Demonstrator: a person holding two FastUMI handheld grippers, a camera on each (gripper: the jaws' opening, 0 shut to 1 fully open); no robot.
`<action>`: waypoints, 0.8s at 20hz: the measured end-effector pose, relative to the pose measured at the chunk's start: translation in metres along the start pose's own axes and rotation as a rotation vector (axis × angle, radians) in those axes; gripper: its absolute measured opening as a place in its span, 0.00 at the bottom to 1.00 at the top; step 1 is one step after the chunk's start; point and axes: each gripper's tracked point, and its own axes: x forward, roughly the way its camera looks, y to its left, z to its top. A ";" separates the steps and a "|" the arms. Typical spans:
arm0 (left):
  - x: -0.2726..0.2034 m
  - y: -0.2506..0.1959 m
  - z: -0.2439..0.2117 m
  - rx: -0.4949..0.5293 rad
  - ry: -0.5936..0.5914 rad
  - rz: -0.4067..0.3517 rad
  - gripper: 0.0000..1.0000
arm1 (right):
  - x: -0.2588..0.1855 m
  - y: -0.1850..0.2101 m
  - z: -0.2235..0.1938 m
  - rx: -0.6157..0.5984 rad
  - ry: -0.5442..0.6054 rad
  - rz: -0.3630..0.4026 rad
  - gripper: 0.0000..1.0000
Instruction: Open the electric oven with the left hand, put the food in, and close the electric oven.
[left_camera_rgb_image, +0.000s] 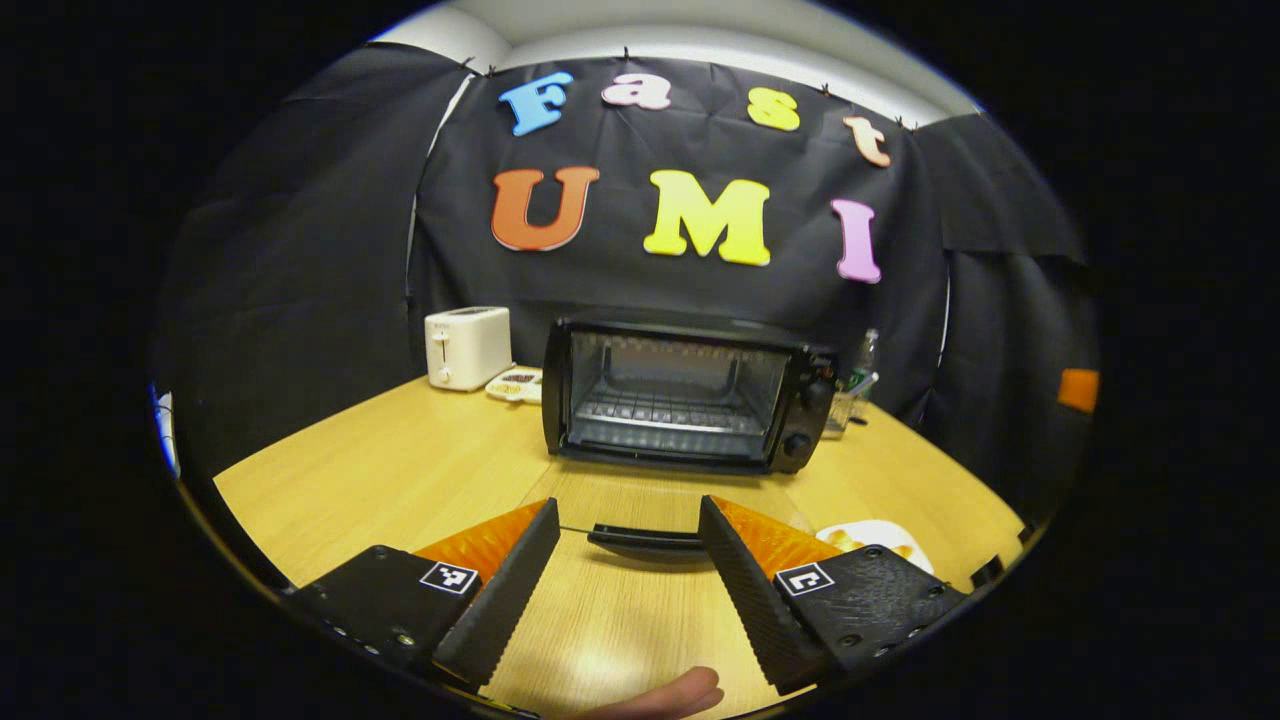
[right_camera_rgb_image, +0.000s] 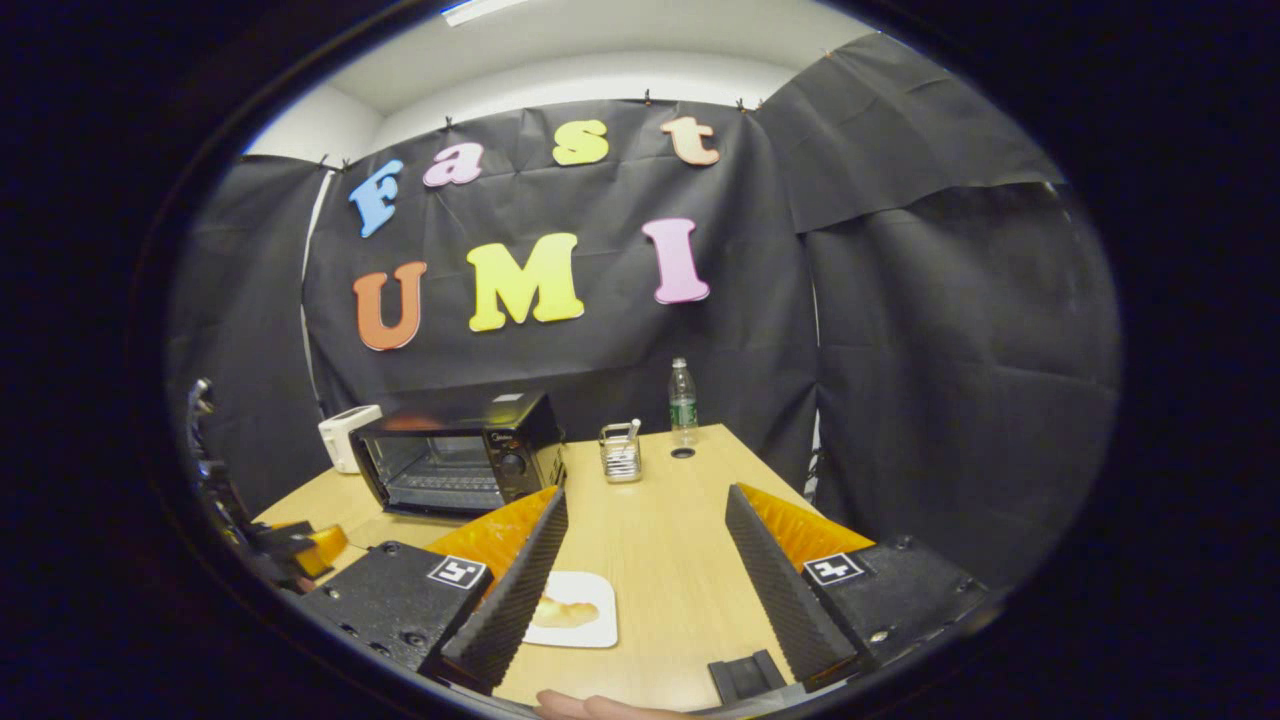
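Observation:
The black electric oven (left_camera_rgb_image: 680, 395) stands at the middle of the wooden table (left_camera_rgb_image: 400, 470) with its glass door folded down flat toward me. The door's black handle (left_camera_rgb_image: 645, 540) lies between the fingertips of my left gripper (left_camera_rgb_image: 628, 505), which is open; neither finger presses on it. Inside the oven a wire rack (left_camera_rgb_image: 660, 412) shows. In the right gripper view the oven (right_camera_rgb_image: 455, 450) is at the left, and a white plate (right_camera_rgb_image: 575, 610) with a piece of bread (right_camera_rgb_image: 565, 612) lies by my open right gripper (right_camera_rgb_image: 648, 493). The same plate (left_camera_rgb_image: 875, 535) shows in the left gripper view.
A white toaster (left_camera_rgb_image: 467, 347) and a small dish of food (left_camera_rgb_image: 515, 383) sit left of the oven. A water bottle (right_camera_rgb_image: 682, 400) and a clear holder (right_camera_rgb_image: 620, 452) stand on the oven's right. The table edge runs close on the right.

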 end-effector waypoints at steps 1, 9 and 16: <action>-0.017 0.003 0.015 0.010 -0.028 0.008 0.93 | 0.004 0.004 -0.003 -0.009 0.011 0.011 1.00; -0.107 0.011 0.089 0.171 -0.150 0.009 0.94 | 0.058 0.014 -0.054 -0.139 0.116 -0.011 1.00; -0.134 0.005 0.125 0.148 -0.246 -0.037 0.94 | 0.086 0.098 -0.150 -0.189 0.344 0.231 0.98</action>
